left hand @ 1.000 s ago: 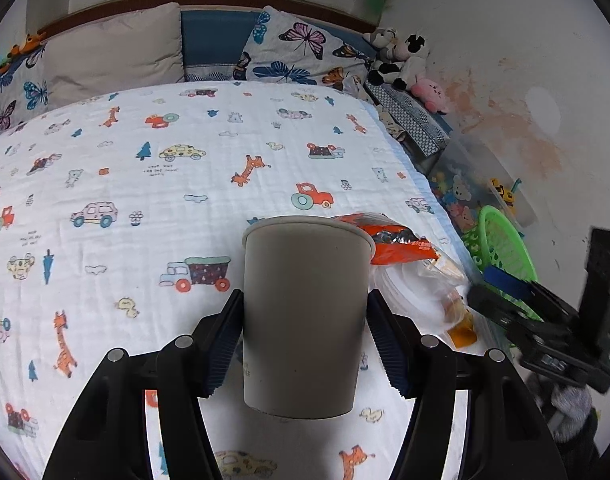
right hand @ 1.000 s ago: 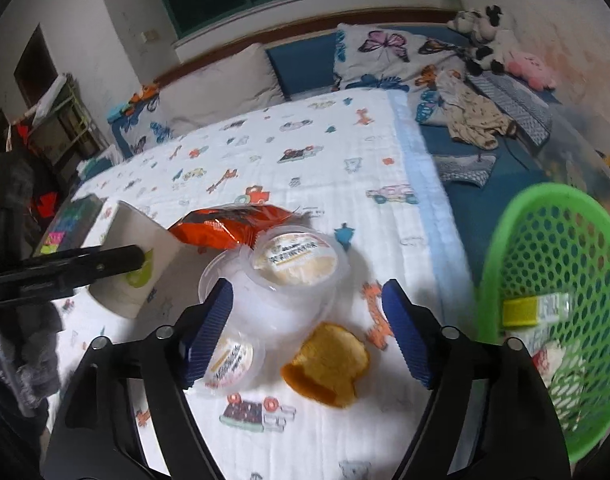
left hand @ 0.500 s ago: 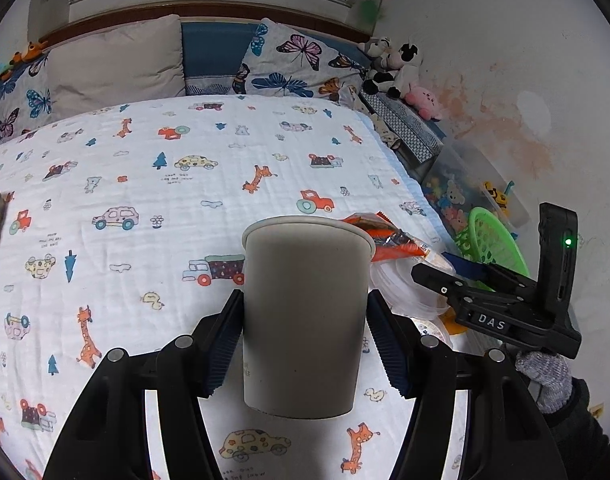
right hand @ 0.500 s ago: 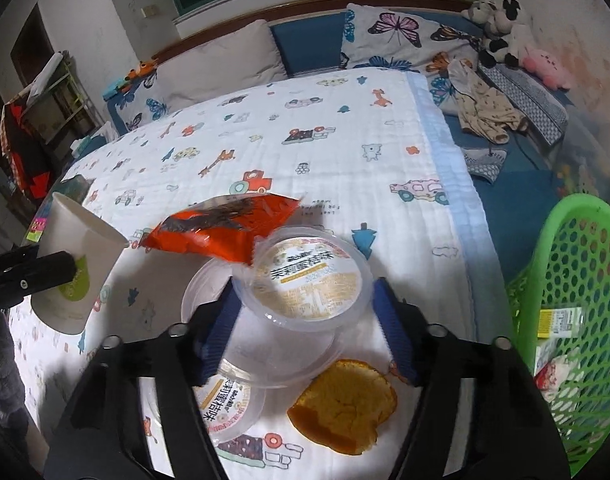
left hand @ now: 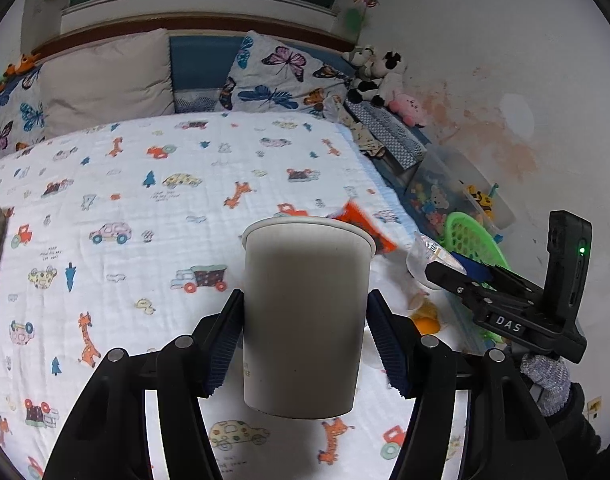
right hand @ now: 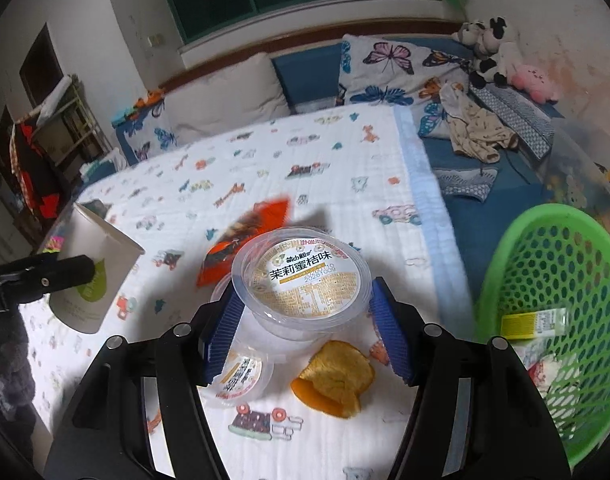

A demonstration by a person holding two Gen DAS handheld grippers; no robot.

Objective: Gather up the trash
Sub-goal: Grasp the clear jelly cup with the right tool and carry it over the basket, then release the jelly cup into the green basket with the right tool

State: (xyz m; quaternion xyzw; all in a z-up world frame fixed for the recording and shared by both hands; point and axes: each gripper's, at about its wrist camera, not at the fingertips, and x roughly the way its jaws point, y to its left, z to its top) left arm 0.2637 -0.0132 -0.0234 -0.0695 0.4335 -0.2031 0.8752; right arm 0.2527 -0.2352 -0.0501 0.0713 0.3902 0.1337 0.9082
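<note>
My left gripper is shut on a grey paper cup, held upright above the patterned bed sheet; the same cup shows at the left of the right wrist view. My right gripper is shut on a clear lidded jelly cup, with its blue pads pressed on both sides, raised off the sheet. Below it lie a small jelly cup, an orange peel and an orange snack bag. The right gripper is visible to the right of the paper cup.
A green mesh basket stands off the bed's right edge with a yellow box and other scraps inside. Pillows and plush toys line the headboard. Crumpled clothing lies on the blue mattress strip.
My right gripper closed on the lidded jelly cup and lifted it off the larger clear tub. The left gripper rose slightly, still holding the paper cup.
</note>
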